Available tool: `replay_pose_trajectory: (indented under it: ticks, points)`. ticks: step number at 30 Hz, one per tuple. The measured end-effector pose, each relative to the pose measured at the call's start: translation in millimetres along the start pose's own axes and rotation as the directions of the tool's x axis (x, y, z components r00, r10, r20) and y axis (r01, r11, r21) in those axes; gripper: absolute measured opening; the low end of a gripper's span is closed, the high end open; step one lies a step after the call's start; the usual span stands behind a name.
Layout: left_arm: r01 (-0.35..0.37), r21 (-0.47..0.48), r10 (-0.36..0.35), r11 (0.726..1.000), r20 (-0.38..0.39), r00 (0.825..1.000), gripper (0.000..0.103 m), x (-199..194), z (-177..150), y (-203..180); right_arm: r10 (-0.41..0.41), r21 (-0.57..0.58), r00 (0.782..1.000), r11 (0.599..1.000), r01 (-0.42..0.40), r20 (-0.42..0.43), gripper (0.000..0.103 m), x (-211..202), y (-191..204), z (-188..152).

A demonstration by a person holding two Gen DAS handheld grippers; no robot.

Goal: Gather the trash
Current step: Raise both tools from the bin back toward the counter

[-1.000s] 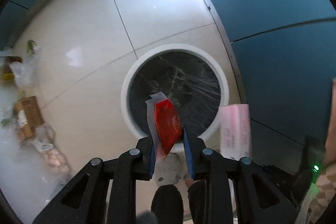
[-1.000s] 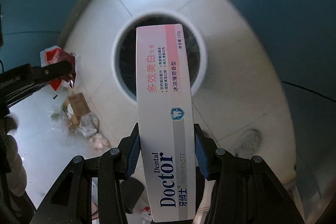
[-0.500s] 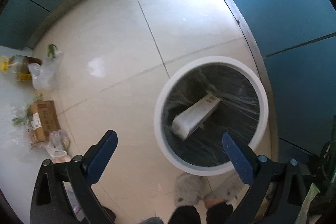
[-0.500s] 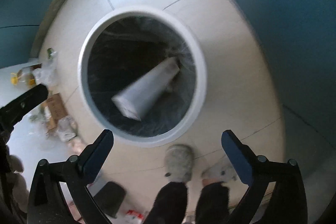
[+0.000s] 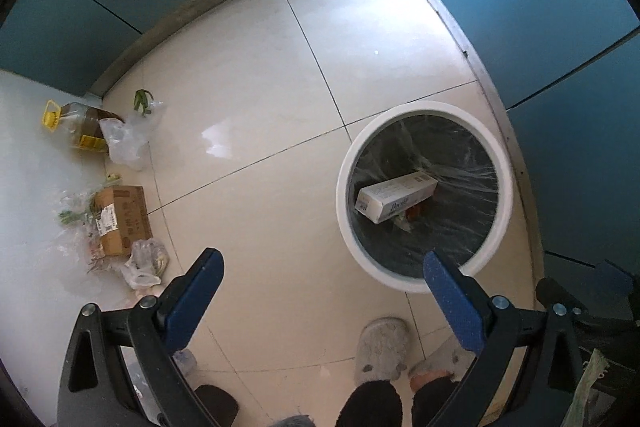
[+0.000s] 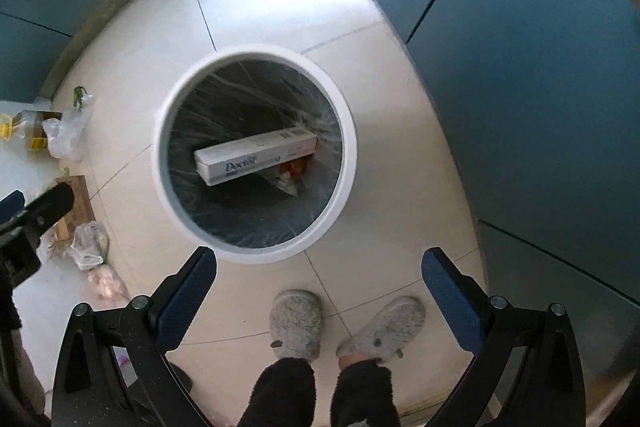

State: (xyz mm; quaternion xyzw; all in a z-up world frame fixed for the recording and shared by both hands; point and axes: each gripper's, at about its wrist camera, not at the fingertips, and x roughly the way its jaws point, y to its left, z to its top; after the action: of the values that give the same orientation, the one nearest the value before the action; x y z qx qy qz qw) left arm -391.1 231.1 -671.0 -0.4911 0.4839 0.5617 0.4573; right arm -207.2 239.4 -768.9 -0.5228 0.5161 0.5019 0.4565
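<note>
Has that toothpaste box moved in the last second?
Yes. The toothpaste box has dropped from the right hand-held gripper into the white-rimmed trash bin.

The trash bin point(image 6: 256, 155) mouth lies open from above (only a toothpaste box point(image 6: 256, 157) slants across inside). Blue wall panels point(image 5: 560, 27) crowd its far side; bare floor tiles point(image 5: 260, 75) spread leftward to scattered litter point(image 5: 120, 219).
</note>
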Motion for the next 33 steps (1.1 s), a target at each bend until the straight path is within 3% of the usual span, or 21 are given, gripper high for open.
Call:
replay_pose_trajectory:
  ticks: [5,12,25,29,33]
  points:
    - [0.005,-0.005,-0.005,1.0,0.035,0.999,0.102,-56.6,-13.4,11.3,0.015,-0.011,0.998,1.0,-0.015,0.055,0.103,-60.1,6.9,-14.8]
    - [0.021,-0.01,-0.02,1.0,0.083,0.996,0.102,-151.8,-37.3,27.2,0.039,-0.016,0.989,0.999,-0.037,0.14,0.103,-174.9,12.1,-42.2]
    - [0.061,0.065,-0.069,0.996,0.144,0.987,0.102,-314.9,-93.4,37.6,0.065,-0.05,0.964,0.997,-0.054,0.257,0.103,-382.2,22.0,-131.9]
    - [0.071,0.072,-0.084,0.995,0.195,0.977,0.102,-357.9,-106.5,40.6,0.075,-0.05,0.955,0.997,-0.063,0.286,0.103,-430.4,21.2,-161.8]
    - [0.056,0.103,-0.083,0.993,0.281,0.956,0.103,-402.1,-114.8,33.9,0.146,-0.021,0.939,0.989,-0.147,0.312,0.103,-466.9,13.2,-184.9]
